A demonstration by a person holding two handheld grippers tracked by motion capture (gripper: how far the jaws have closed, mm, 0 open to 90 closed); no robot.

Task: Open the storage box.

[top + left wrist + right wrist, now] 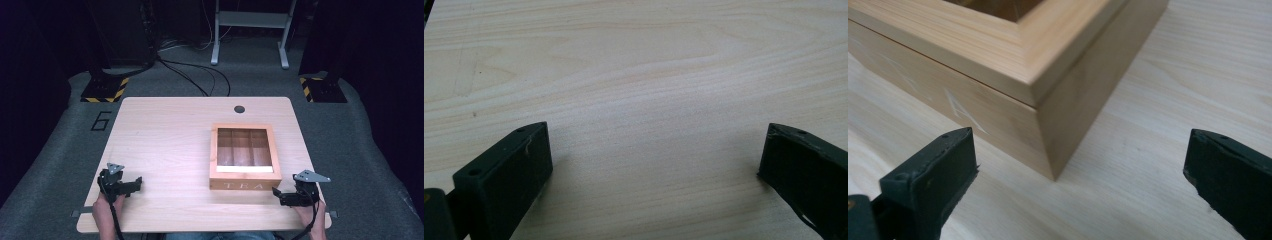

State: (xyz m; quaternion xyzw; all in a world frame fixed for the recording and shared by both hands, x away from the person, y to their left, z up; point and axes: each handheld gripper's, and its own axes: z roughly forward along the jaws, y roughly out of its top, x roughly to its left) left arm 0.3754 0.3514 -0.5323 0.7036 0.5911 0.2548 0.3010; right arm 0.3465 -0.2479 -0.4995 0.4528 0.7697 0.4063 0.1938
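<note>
Setting: dark room, grey carpet, cables on the floor beyond a pale wooden table (pixel 165 135).
Box: a wooden box (pixel 244 157) with a glass-paned lid, closed, stands right of the table's centre; "TEA" lettering faces the person.
Left gripper: the left gripper (pixel 131 183) rests near the front left edge, well apart from the box; jaws wide apart, bare tabletop between them.
Right gripper: the right gripper (pixel 1078 165) sits just beside the box's front right corner; jaws spread, nothing held, the corner between them but not touched.
Step judged: approach to the box, likely to open the lid.
Method: the right gripper should meet the lid's front rim squarely above the seam, not the corner; the left should come across and steady the base.
Risk: a corner grip could slip or push the box.
</note>
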